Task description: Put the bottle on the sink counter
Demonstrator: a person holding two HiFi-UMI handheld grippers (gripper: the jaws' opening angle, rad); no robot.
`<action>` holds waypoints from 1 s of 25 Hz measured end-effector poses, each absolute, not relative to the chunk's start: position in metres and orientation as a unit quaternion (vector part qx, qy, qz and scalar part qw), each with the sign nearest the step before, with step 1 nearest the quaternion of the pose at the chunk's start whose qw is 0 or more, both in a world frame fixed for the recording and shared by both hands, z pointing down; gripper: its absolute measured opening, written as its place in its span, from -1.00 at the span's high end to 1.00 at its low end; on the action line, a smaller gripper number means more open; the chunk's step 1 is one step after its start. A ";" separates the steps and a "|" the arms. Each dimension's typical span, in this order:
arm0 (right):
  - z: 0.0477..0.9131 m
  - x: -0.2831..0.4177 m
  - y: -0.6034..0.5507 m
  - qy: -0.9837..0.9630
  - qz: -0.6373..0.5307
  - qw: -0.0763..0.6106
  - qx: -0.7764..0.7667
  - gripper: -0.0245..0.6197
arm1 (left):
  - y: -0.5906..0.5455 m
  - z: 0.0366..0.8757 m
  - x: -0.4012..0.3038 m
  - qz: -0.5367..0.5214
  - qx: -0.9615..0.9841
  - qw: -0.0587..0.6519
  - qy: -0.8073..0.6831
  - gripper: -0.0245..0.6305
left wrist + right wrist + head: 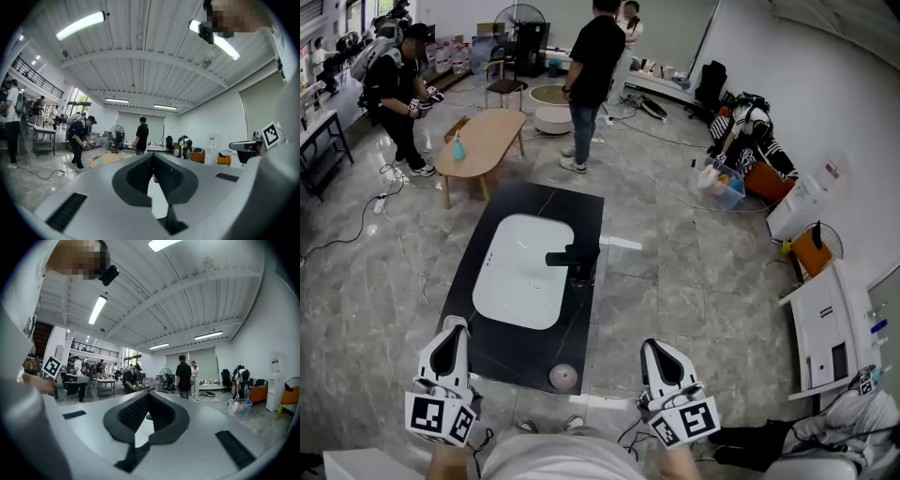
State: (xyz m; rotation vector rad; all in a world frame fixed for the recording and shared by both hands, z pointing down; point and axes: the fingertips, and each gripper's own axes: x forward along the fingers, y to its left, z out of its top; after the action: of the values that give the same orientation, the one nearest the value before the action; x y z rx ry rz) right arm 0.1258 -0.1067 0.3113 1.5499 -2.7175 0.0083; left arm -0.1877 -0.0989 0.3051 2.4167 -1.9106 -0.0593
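Note:
The black sink counter (581, 208) with its white basin (525, 272) and black faucet (570, 256) lies on the floor ahead of me. A small round pale object (563, 376), possibly the bottle seen from above, stands on the counter's near edge between my two grippers. My left gripper (450, 330) is held low at the counter's near left corner, shut and empty. My right gripper (655, 349) hangs over the floor to the right of the counter, shut with nothing in it. In both gripper views the jaws (152, 157) (148, 395) meet, pointing across the room.
A wooden table (483, 141) with a light-blue bottle (458, 148) stands beyond the counter. People stand at the back (592, 80) and back left (401, 94). Cables cross the floor at left (356, 230), and white equipment (830, 328) sits at right.

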 end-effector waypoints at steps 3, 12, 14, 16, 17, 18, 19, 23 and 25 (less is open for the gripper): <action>0.311 0.129 -0.108 -0.867 0.005 0.005 0.498 0.89 | -0.096 0.299 -0.189 -0.026 0.783 0.025 -0.621 0.88; 0.313 0.137 -0.108 -0.867 0.002 0.003 0.498 0.89 | -0.085 0.287 -0.196 -0.044 0.767 0.019 -0.639 0.88; 0.313 0.139 -0.109 -0.866 0.000 0.002 0.500 0.89 | -0.085 0.289 -0.196 -0.044 0.767 0.020 -0.640 0.88; 0.311 0.140 -0.111 -0.865 -0.003 0.000 0.502 0.89 | -0.084 0.290 -0.196 -0.046 0.766 0.022 -0.640 0.88; 0.311 0.140 -0.111 -0.865 -0.003 0.000 0.502 0.89 | -0.084 0.290 -0.196 -0.047 0.766 0.023 -0.641 0.88; 0.310 0.139 -0.111 -0.864 -0.004 -0.001 0.503 0.89 | -0.084 0.291 -0.196 -0.048 0.766 0.024 -0.640 0.88; 0.310 0.138 -0.111 -0.864 -0.004 -0.001 0.503 0.89 | -0.084 0.291 -0.197 -0.048 0.767 0.025 -0.640 0.88; 0.310 0.132 -0.108 -0.865 -0.003 -0.001 0.503 0.89 | -0.083 0.288 -0.198 -0.051 0.769 0.023 -0.637 0.88; 0.310 0.130 -0.106 -0.864 -0.002 -0.002 0.503 0.89 | -0.082 0.286 -0.199 -0.051 0.770 0.023 -0.636 0.88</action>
State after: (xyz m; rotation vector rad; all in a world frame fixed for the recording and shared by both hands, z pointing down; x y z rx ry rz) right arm 0.1301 -0.1061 0.3096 1.5815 -2.7187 -0.0060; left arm -0.1989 -0.0817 0.2862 2.3851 -1.9684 -0.1581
